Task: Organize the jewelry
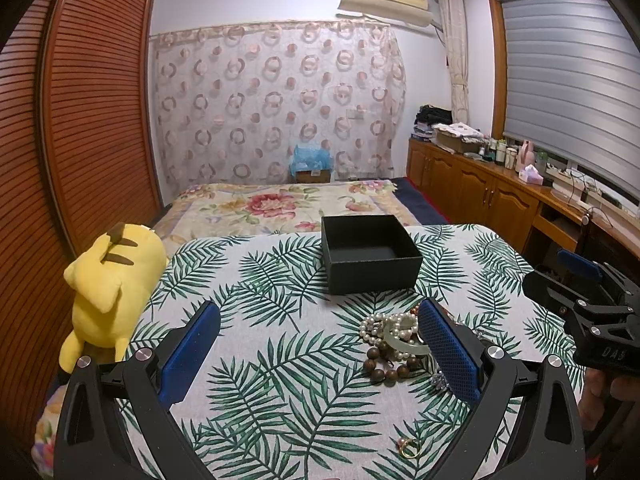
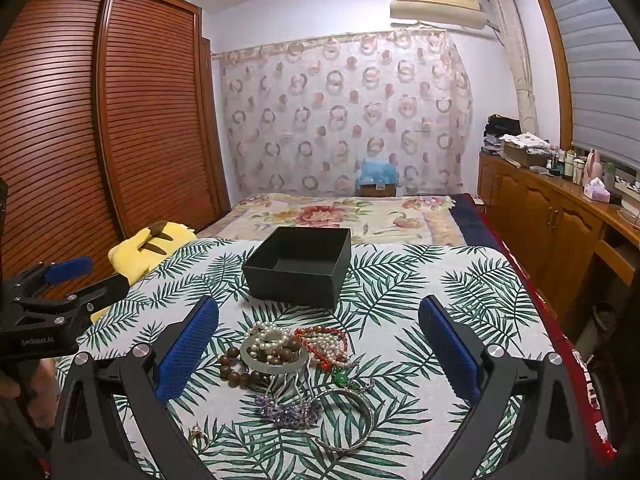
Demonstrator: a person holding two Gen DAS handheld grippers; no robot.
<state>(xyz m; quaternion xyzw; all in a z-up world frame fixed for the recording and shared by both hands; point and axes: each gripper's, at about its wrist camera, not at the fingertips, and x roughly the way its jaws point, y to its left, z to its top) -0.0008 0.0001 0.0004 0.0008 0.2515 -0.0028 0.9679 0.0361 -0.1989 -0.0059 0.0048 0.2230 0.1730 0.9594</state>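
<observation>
Jewelry: we see a tangled pile [image 2: 296, 364] on the leaf-print counter [image 2: 460, 280], just in front of the box [image 2: 300, 266], which looks empty.
Left claw [image 1: 318, 344]: wide apart, holding nothing; the pile lies by its right finger.
Right claw [image 2: 318, 344]: also wide and empty, with the pile between its fingers.
Handling: we judge the pearls [image 2: 272, 336] and wooden beads [image 2: 240, 372] light, limp and slippery (they will sag and drag neighbours along). The jade bangle [image 2: 276, 364] looks stiff, smooth and breakable; take it across the rim. The silver bangle [image 2: 348, 420] is rigid and lies partly clear, an easier first grip. The gold ring [image 2: 199, 437] sits apart, small and fiddly.
Writing: "BenRobot.AI", as best we can read it, on the left claw's body in the right view; the other claw's lettering is unreadable.
</observation>
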